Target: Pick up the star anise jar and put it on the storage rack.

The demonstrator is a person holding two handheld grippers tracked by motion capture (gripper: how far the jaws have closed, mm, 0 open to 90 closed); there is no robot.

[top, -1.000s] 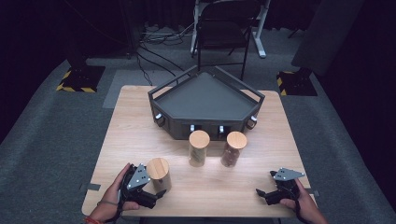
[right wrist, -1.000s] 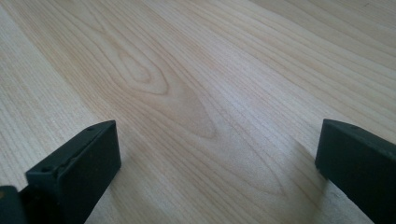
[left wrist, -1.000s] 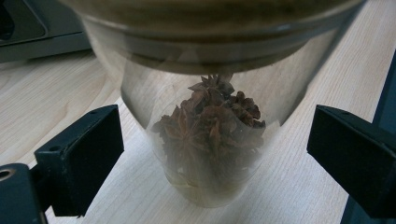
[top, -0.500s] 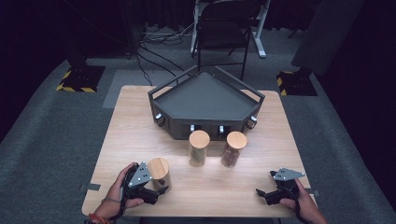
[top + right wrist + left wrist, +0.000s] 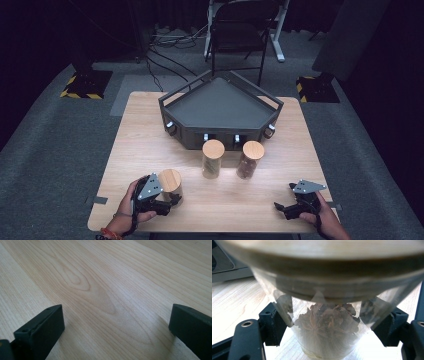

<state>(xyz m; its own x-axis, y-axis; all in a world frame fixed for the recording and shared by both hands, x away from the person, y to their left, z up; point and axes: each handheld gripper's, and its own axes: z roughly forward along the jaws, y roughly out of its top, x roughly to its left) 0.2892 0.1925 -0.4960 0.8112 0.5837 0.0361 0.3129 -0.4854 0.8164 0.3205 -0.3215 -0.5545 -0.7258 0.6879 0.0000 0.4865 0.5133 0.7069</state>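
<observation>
A clear glass jar (image 5: 170,184) with a wooden lid stands near the table's front left. It holds star anise (image 5: 325,323). My left gripper (image 5: 173,199) has just been closing, and its pads (image 5: 272,326) now press on the jar's two sides, so it is shut on the jar. Close up, the wooden lid spans the top of the left gripper view. My right gripper (image 5: 281,207) rests open at the front right, low over bare wood. Nothing lies between its fingers (image 5: 41,331).
Two more wooden-lidded jars (image 5: 213,159) (image 5: 249,160) stand mid-table, in front of a dark five-sided tray (image 5: 220,136) at the back. The wooden table (image 5: 145,130) has bare room between the hands. A chair stands beyond the table's far edge.
The left gripper's jaws have drawn in onto the front-left jar. Neither hand has shifted, and the right gripper stays open.
</observation>
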